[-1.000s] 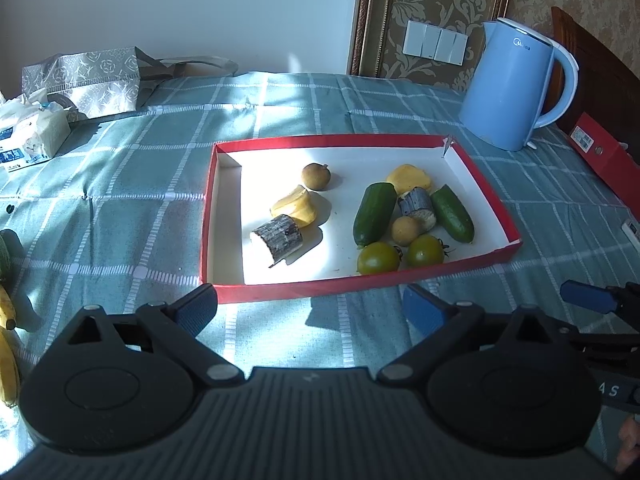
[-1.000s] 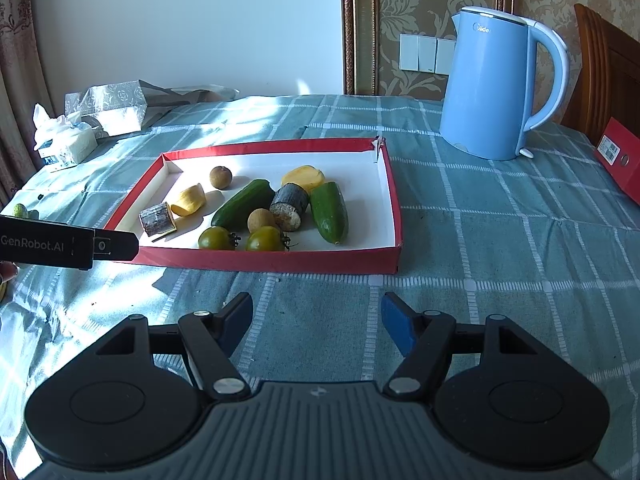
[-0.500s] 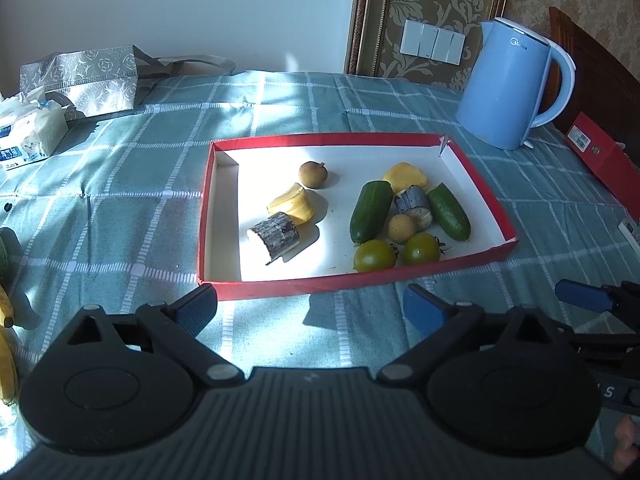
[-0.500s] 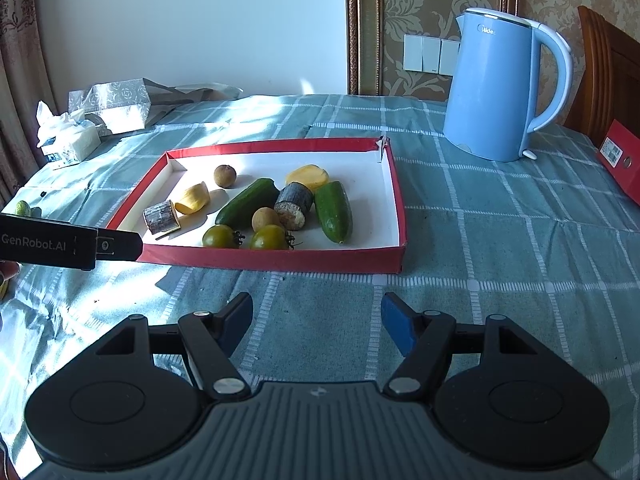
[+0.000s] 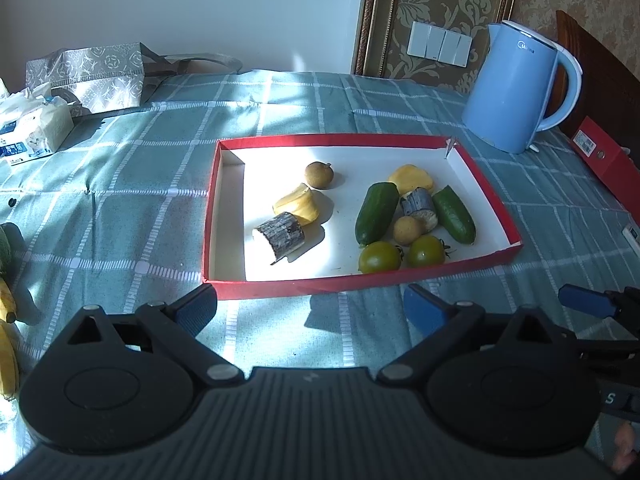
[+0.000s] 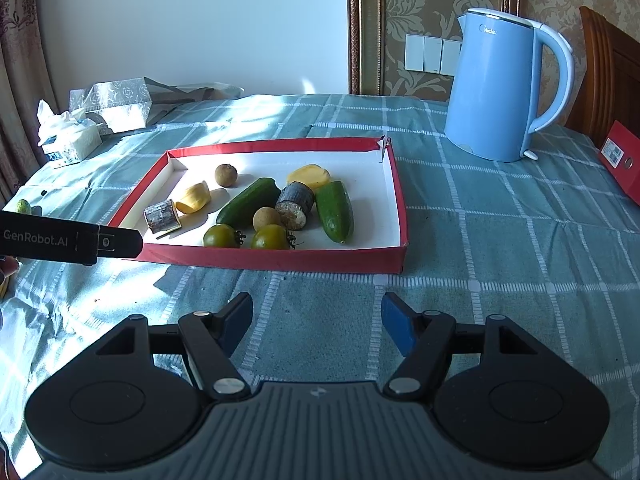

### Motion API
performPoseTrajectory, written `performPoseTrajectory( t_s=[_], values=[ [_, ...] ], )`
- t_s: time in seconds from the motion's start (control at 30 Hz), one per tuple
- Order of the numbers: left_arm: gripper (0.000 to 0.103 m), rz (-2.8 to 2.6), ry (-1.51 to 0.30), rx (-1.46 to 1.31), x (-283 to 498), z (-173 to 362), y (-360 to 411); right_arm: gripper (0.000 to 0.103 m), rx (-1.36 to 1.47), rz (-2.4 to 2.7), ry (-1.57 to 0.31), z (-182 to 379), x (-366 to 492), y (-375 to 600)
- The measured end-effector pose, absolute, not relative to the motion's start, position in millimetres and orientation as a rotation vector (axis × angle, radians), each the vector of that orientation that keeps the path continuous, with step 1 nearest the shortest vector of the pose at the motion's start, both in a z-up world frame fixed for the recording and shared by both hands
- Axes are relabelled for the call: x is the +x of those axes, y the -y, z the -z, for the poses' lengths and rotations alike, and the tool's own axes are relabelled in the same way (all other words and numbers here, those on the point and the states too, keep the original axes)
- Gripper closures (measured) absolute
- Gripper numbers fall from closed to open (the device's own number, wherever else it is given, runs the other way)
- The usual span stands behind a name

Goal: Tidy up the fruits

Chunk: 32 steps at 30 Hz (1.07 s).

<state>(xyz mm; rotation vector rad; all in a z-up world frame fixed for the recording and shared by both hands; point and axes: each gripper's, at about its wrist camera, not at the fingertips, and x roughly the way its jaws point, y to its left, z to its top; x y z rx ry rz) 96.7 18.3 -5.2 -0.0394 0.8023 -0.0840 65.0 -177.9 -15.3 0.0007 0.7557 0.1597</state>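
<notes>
A red-rimmed white tray [image 5: 352, 285] [image 6: 394, 184] lies on the checked cloth. In it are two cucumber halves [image 5: 376, 213] [image 6: 335, 210], two green tomatoes [image 5: 379, 257] [image 6: 222, 236], two small brown round fruits [image 5: 318, 175] [image 6: 225, 175], two yellow pieces [image 5: 298, 204] [image 6: 309, 175] and two bark-covered stem pieces [image 5: 282, 235] [image 6: 295, 204]. My left gripper [image 5: 310, 312] hangs open in front of the tray's near rim, with nothing between its fingers. My right gripper [image 6: 316, 322] is open too, short of the tray and holding nothing.
A blue kettle [image 5: 516, 86] [image 6: 502, 88] stands behind the tray's right end. A tissue pack [image 5: 30, 132] and a grey patterned bag [image 5: 92, 76] sit at the far left. Bananas [image 5: 8, 336] lie at the left edge. A red box [image 6: 620, 160] is at the right.
</notes>
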Motion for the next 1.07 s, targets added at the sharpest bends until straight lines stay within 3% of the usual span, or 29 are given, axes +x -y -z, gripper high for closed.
performPoseTrajectory(
  t_s=[1.07],
  values=[
    [0.004, 0.037, -0.796, -0.013, 91.2, 7.7, -19.5, 0.033, -0.012, -0.166, -0.756, 16.0, 62.8, 178.3]
  ],
)
